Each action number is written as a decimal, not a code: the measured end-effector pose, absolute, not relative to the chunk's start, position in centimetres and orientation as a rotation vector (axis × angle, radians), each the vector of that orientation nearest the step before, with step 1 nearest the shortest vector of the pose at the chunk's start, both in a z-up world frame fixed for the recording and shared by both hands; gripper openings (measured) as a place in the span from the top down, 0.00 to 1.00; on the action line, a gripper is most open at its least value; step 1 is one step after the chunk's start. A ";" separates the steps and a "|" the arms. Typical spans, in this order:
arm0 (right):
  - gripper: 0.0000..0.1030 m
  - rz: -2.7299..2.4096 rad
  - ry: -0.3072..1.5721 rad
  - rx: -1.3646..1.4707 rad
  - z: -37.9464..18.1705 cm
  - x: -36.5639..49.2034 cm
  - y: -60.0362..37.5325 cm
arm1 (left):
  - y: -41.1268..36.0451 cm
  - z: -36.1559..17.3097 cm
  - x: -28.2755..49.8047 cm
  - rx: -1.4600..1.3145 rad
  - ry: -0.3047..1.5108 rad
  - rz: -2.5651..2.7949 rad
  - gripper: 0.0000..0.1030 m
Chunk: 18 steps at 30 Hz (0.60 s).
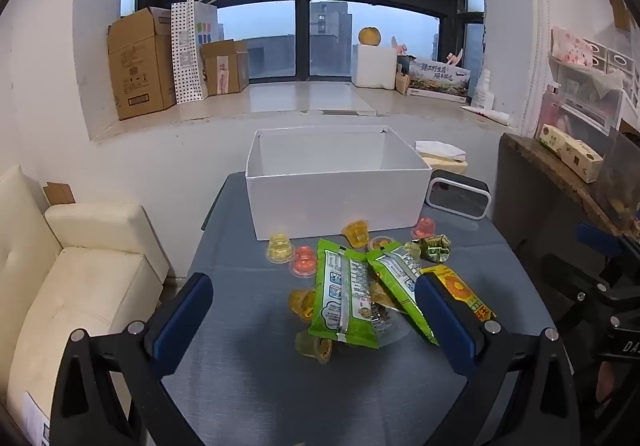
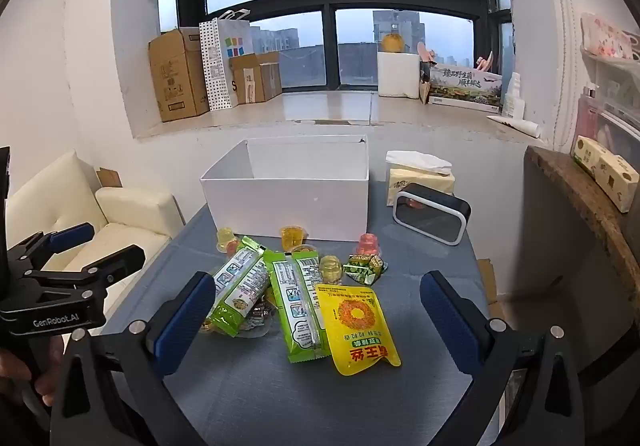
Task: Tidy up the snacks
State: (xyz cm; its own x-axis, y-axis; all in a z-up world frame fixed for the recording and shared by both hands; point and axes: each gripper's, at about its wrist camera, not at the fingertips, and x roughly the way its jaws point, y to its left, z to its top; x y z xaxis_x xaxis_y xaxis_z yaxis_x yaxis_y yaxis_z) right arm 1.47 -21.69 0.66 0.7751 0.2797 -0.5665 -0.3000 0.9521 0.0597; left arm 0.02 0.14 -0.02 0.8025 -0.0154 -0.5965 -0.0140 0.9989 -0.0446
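An open white box (image 1: pixel 336 202) (image 2: pixel 288 198) stands at the far side of the grey table (image 1: pixel 248 366) (image 2: pixel 256 386). In front of it lies a pile of snacks: two green packets (image 1: pixel 344 294) (image 2: pixel 298 306), a yellow pouch (image 2: pixel 356 326) (image 1: pixel 460 290), a small green wrapped candy (image 1: pixel 434 246) (image 2: pixel 366 266) and several jelly cups (image 1: pixel 280 248) (image 2: pixel 294 236). My left gripper (image 1: pixel 316 318) is open and empty, above the pile. My right gripper (image 2: pixel 320 314) is open and empty, straddling the green packet and yellow pouch.
A black-and-white clock (image 1: pixel 458 198) (image 2: pixel 432 212) and a tissue pack (image 2: pixel 420 174) stand right of the box. A cream sofa (image 1: pixel 76 266) is left of the table. A wooden shelf (image 2: pixel 580 198) is at the right. Cardboard boxes (image 1: pixel 140 62) sit on the windowsill.
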 end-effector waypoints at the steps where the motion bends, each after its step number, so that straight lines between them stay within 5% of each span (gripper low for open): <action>1: 0.00 0.318 0.619 -0.028 0.6 1.5 -21.7 | 0.2 -0.1 0.1 -0.048 0.643 -0.005 0.00; 18: 0.00 0.311 0.620 -0.023 0.6 1.5 -22.0 | -0.6 0.4 -0.4 -0.026 0.640 -0.010 0.00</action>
